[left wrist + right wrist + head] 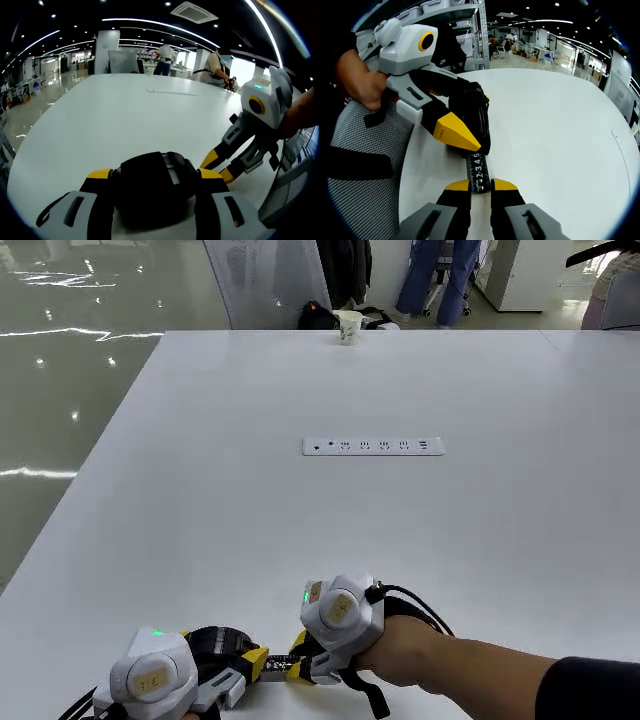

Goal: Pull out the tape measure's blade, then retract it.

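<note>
**Item 1 — tape measure** (150, 197). One, with a black case, lying on the white table (300, 530). The left gripper (155, 175) clasps it: the yellow-tipped jaws stand wide, one pressed against each flank of the case. Any maker's mark on the case is too dim to read.

**Item 2 — blade** (478, 167). One. A short length is out of the case, reaching toward the right gripper (480, 186). Its face is black with pale numerals; 2, 3, 4 and 5 are legible. The right gripper's jaws are nearly together and nip the blade's free end between their yellow tips. The two grippers sit close, tip facing tip, with the exposed blade between them.

**Item 3 — power strip** (372, 446). One, white and flat, well ahead of both grippers at mid-table. Its markings are too small to read.

**Item 4 — paper cup** (348, 327). One, upright at the table's far edge. Its green print cannot be read.

**Room.** Both grippers work just inside the table's near edge. Ahead of them the white top lies bare as far as the power strip, and bare again beyond it to the cup. A grey mesh chair (365, 145) sits beside the left gripper, off the table's edge. One person (164, 52) and a second person (216, 67) stand beyond the far edge.
</note>
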Demonstrator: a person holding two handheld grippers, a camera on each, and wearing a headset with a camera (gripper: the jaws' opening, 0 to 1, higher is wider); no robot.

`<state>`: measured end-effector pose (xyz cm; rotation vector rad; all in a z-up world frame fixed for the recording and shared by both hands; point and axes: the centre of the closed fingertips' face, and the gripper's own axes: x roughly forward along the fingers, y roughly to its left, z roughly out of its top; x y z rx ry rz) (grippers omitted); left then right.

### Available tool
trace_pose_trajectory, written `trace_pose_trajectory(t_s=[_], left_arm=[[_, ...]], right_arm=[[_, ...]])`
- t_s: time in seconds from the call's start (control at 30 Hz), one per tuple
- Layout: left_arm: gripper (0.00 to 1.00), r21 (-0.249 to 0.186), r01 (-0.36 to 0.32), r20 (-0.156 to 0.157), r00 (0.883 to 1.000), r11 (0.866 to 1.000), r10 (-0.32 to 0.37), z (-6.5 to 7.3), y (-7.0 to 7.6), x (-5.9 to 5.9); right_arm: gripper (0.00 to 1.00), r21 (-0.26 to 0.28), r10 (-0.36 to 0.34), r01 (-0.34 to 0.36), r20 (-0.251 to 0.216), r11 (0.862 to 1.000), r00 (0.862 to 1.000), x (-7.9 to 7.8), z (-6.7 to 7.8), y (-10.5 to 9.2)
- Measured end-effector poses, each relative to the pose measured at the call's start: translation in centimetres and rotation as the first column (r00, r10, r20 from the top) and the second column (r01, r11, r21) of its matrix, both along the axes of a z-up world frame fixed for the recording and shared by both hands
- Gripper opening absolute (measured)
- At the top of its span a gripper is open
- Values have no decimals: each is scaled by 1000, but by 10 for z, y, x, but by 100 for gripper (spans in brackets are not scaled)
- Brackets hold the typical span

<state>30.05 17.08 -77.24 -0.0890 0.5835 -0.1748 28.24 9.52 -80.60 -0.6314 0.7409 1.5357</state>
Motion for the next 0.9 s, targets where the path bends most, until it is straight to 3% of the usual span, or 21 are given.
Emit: trace_pose_trajectory(t_s=[0.3, 0.43, 0.9], left_arm=[[60, 0, 1, 1, 1000, 1000, -1, -1, 0, 1], [60, 0, 1, 1, 1000, 1000, -1, 0, 0, 0], [60, -5, -2, 1, 1000, 1000, 2, 0, 0, 0]], right_arm=[[12, 3, 3, -3, 6, 1000, 1000, 0, -1, 2], [12, 10, -19, 19, -12, 1000, 1000, 0, -1, 4], [12, 22, -6, 6, 6, 1000, 1000, -2, -1, 10]])
